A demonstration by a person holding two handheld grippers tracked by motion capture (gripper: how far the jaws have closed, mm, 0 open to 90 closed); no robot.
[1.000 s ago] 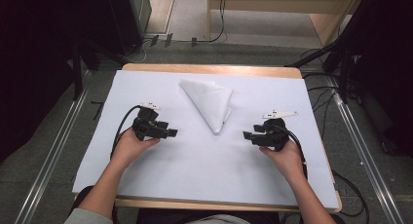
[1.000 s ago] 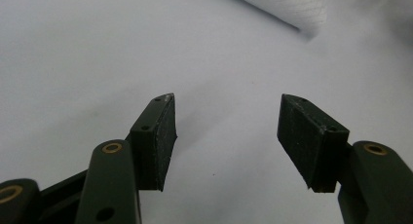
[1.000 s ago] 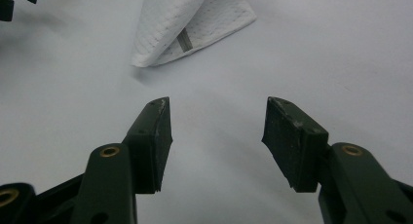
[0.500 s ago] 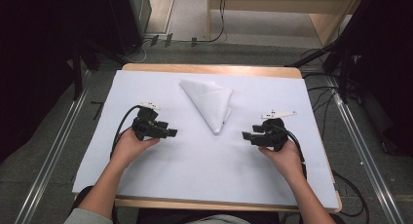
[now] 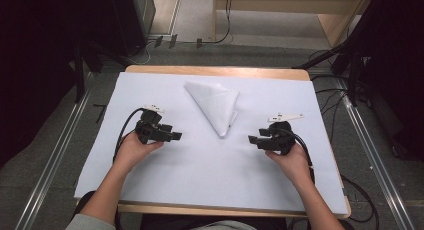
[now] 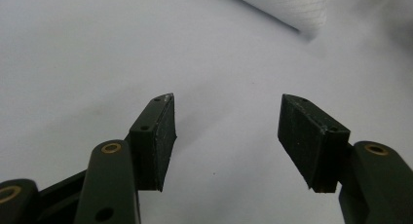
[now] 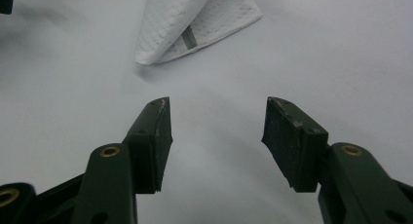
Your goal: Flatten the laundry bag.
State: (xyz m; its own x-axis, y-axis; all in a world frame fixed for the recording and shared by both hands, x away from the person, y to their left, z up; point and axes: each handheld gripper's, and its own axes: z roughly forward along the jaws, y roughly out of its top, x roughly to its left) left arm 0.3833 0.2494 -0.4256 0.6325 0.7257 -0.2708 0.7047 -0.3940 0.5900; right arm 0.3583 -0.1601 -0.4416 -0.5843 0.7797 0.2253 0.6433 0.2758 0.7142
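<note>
- High view: the white-covered tabletop [image 5: 200,180] spreads wide under both hands.
- A white cloth [image 5: 215,102], folded into a triangle, lies centre-back, its tip pointing toward the person.
- Left gripper [image 5: 176,136] sits left of the tip, fingers parted, holding nothing.
- Right gripper [image 5: 252,139], well apart, fingers likewise spread and empty.

The high view looks forward and down over the whole worktop [image 5: 200,175]. Each gripper view rides low, close to the surface, facing inward; both share the folded cloth's [image 7: 195,24] tip.
</note>
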